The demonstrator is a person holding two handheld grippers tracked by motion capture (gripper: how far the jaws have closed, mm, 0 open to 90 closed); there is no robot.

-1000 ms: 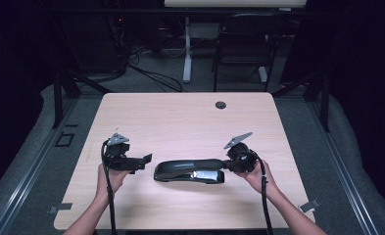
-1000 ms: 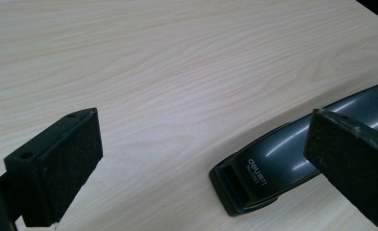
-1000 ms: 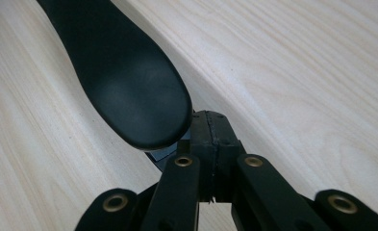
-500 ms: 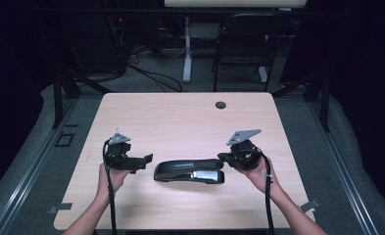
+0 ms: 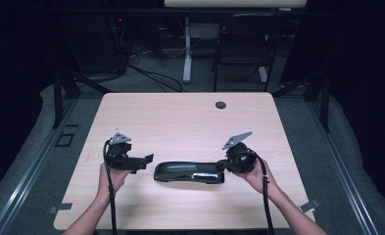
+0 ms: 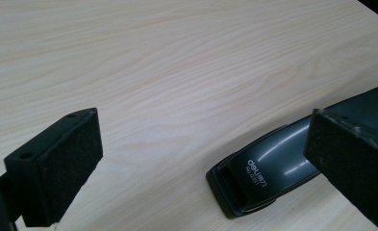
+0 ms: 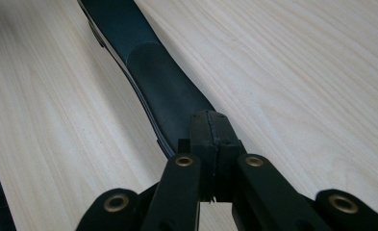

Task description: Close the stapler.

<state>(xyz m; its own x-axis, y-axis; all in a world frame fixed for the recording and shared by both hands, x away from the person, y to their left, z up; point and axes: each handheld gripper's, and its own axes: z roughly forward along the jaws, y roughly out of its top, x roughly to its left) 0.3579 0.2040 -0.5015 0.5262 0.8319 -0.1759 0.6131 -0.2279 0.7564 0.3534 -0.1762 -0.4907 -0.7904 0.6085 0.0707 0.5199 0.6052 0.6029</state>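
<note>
Stapler (image 5: 189,172), long and dark grey, lying flat on the pale wood table (image 5: 180,117) between the two grippers, long axis running from one toward the other.

Left gripper (image 5: 148,160): jaws spread wide, nothing between the pads. In the left gripper view the near end of the stapler (image 6: 254,180) (brand lettering legible on its top) sits ahead of the pads and toward the right-hand one (image 6: 355,168), whose edge overlaps the body in the picture; whether they touch cannot be told. The left-hand pad (image 6: 66,163) stands well apart from it, bare wood in front. From above, the jaw tips are just beside the stapler's end.

Right gripper (image 5: 220,165): jaws pressed together, pad against pad, no gap and nothing pinched. In the right gripper view the closed tips (image 7: 214,132) rest at or on the stapler's rear end, its body (image 7: 153,77) stretching straight away beyond them.
</note>
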